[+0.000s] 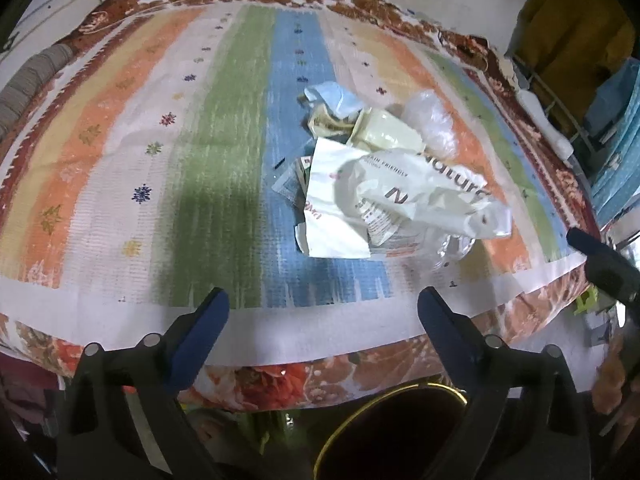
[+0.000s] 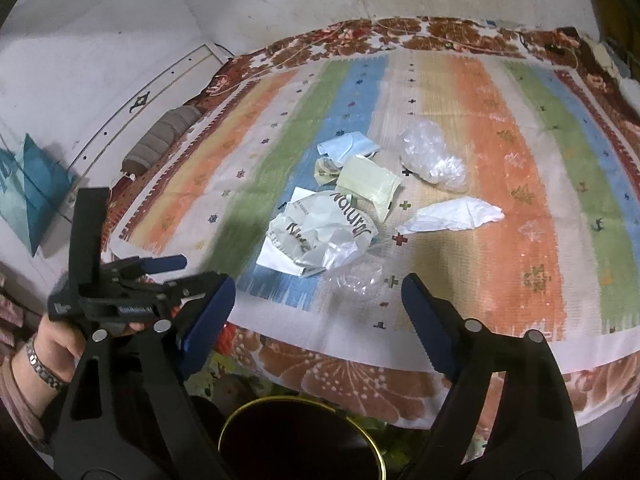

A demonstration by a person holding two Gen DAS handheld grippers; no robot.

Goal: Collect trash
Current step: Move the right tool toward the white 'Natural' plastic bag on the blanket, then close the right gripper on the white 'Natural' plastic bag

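Between the wide-spread, empty jaws of the left gripper (image 1: 323,300) lies the near edge of the surface (image 1: 120,184), covered with a striped cloth; the right gripper (image 2: 318,292) is just as wide open and holds nothing. Below both, at 6 o'clock, sits a dark bin with a gold rim (image 2: 240,412), apparently without trash in it, though its inside is too dark to be sure. Beyond the jaws at 12 o'clock, the trash pile (image 2: 328,220) lies mid-cloth: a crumpled printed bag (image 1: 412,196), a pale yellow wrapper (image 2: 368,184), clear plastic (image 2: 432,156) and a white scrap (image 2: 452,216) toward 2 o'clock. By my judgement, collecting has not begun; every piece remains. Open cloth surrounds the pile on all sides, so either gripper has free approach, and the near edge overhangs the bin.
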